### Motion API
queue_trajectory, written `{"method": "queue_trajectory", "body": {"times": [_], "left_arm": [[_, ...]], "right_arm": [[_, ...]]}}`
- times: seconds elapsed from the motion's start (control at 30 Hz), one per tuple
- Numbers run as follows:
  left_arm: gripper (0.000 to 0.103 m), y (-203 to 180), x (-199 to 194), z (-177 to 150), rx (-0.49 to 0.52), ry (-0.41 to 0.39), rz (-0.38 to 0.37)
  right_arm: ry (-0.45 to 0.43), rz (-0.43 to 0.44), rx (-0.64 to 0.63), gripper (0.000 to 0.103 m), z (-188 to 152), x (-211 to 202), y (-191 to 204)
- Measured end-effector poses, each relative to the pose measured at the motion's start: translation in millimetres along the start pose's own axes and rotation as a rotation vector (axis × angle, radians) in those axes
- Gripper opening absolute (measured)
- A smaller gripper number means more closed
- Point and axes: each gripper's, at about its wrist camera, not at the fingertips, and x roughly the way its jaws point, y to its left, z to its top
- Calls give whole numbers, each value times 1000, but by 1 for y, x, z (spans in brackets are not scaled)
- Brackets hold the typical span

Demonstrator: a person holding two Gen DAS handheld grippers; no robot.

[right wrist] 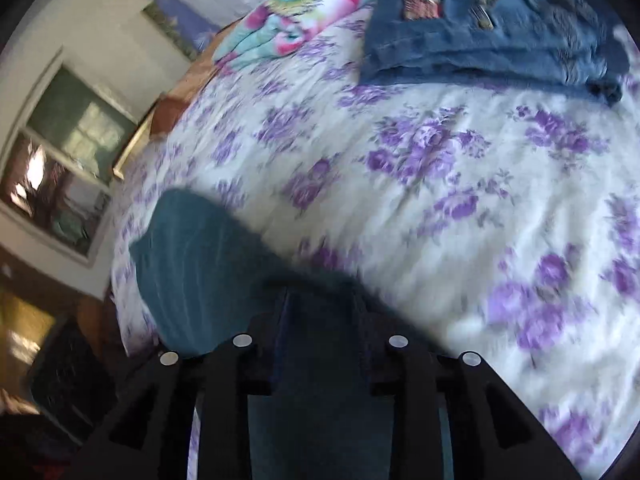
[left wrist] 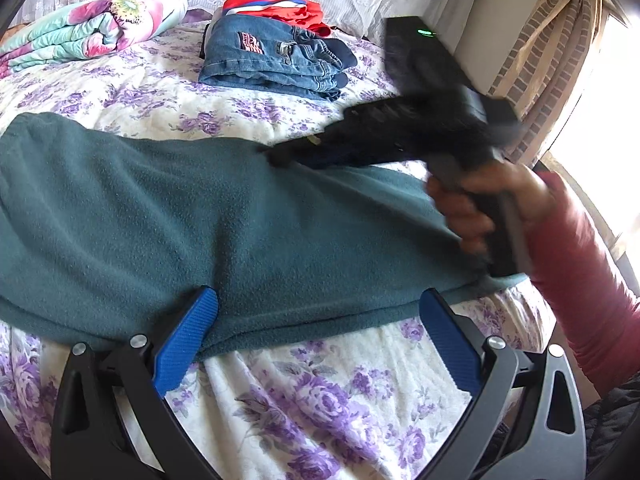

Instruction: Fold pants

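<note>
Teal fleece pants (left wrist: 200, 220) lie folded in a long band across the flowered bed sheet (left wrist: 320, 400). My left gripper (left wrist: 320, 320) is open wide at the band's near edge, and the left blue pad (left wrist: 192, 332) touches the cloth. A hand (left wrist: 472, 208) in a red sleeve holds my right gripper (left wrist: 280, 156), whose tips rest at the far edge of the pants. In the blurred right wrist view, the right gripper (right wrist: 324, 300) has its dark jaws slightly apart over the pants (right wrist: 188, 264). Cloth lies below and between them, but they do not pinch it.
Folded jeans (left wrist: 272, 60) sit further back on the bed with a red garment (left wrist: 288, 6) behind them. A rolled floral quilt (left wrist: 92, 28) lies at the back left. A curtain (left wrist: 548, 60) hangs on the right. The bed's edge and a window (right wrist: 68, 160) show left.
</note>
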Motion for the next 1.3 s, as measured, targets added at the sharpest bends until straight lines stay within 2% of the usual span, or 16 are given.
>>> {"method": "queue_trajectory", "body": {"times": [0.07, 0.1, 0.17, 0.2, 0.23, 0.37, 0.47, 0.57, 0.6, 0.67, 0.8, 0.97, 1.1, 1.13, 1.23, 1.3], "left_arm": [[98, 0, 0, -1, 5, 0, 2], [98, 0, -1, -1, 6, -1, 0], [98, 1, -2, -1, 1, -5, -9], [98, 2, -3, -1, -6, -10, -18], [98, 3, -4, -1, -14, -15, -29], [98, 8, -6, -1, -39, -27, -62], [98, 7, -6, -2, -39, -32, -61], [98, 6, -6, -2, -35, -33, -47], [98, 5, -7, -2, -34, -31, -32], [98, 2, -12, -4, -44, -37, 10], [98, -2, -41, -9, -44, -97, 106], [98, 20, -88, -6, -72, -222, 258], [98, 48, -110, -6, -167, -275, 249], [98, 55, -114, -5, -194, -291, 250], [98, 81, -127, -4, -297, -328, 256], [98, 104, -133, -2, -380, -327, 245]], "right_arm": [[-98, -39, 51, 32, 7, -14, -3], [-136, -12, 75, 32, 4, -26, -5], [-233, 25, 135, 54, -11, -62, -12], [-311, 19, 183, 59, -31, -92, -19], [-385, 7, 233, 67, -57, -121, -27], [-608, -73, 429, 67, -173, -214, -60], [-752, -163, 694, 71, -286, -271, -96], [-838, -124, 905, 67, -355, -290, -130], [-884, -38, 928, 67, -369, -293, -140], [-889, 41, 951, 67, -373, -296, -152], [-920, 42, 1051, 63, -372, -301, -169], [-967, 42, 1147, 45, -379, -310, -186], [-959, -103, 1098, 25, -370, -310, -185], [-955, -145, 1077, 12, -368, -308, -184], [-967, -286, 966, 8, -362, -307, -173], [-990, -370, 823, 7, -343, -312, -150]]}}
